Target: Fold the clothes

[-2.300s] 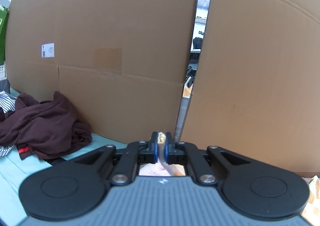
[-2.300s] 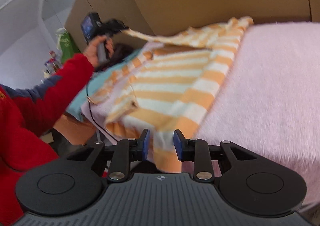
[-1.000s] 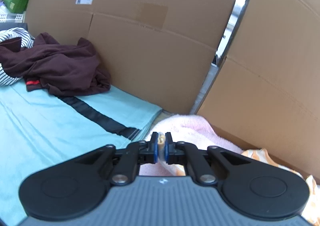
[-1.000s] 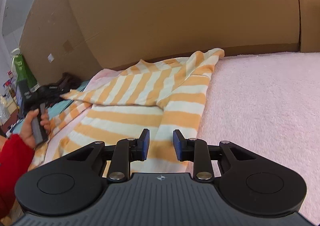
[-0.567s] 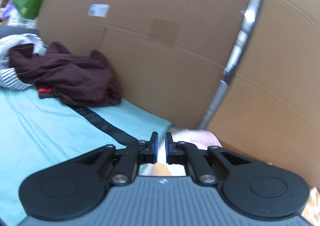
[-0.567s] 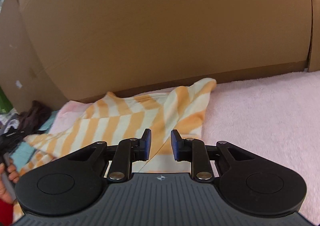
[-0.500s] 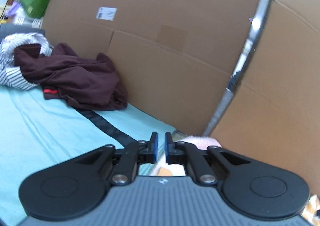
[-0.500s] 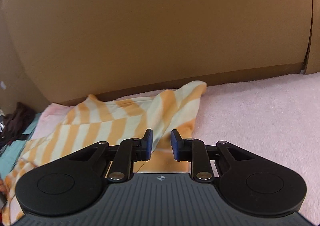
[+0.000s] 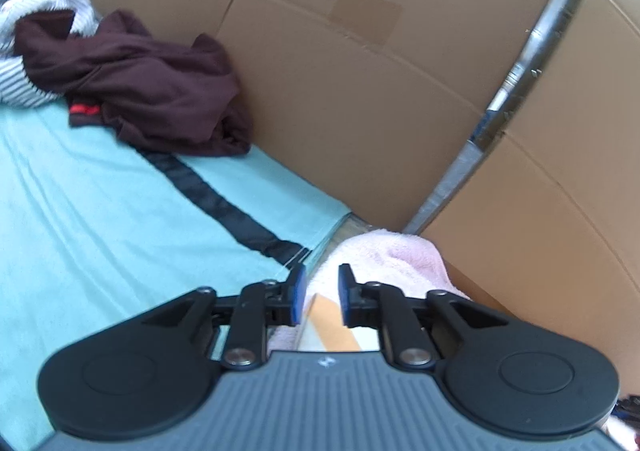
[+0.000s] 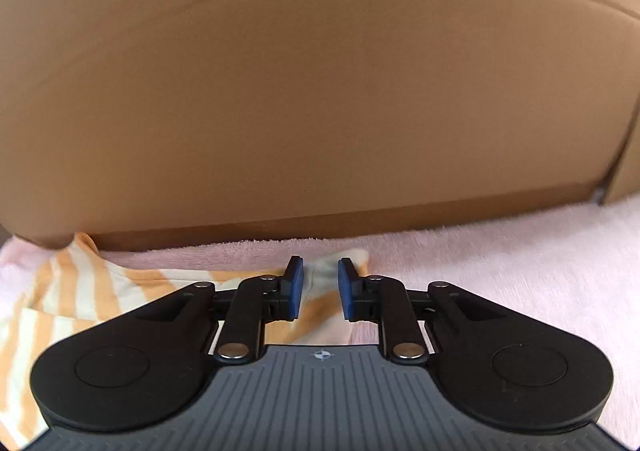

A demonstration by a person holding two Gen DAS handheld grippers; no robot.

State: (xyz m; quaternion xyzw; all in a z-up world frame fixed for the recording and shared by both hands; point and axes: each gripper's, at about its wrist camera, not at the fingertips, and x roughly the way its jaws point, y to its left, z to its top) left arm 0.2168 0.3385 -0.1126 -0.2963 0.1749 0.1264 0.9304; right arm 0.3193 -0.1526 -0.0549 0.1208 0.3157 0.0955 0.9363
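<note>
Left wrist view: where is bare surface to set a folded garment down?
Free: the flat teal cloth, between its black stripe and the left tool. Crowded: the crumpled maroon garment heaped by the cardboard wall, and the fluffy pink blanket.

The left gripper (image 9: 321,297) hangs with its jaws apart over a pink blanket (image 9: 384,255) and an orange-striped cloth (image 9: 332,325). A maroon garment (image 9: 152,87) lies far left on a teal sheet (image 9: 100,219) against cardboard (image 9: 360,91).
</note>
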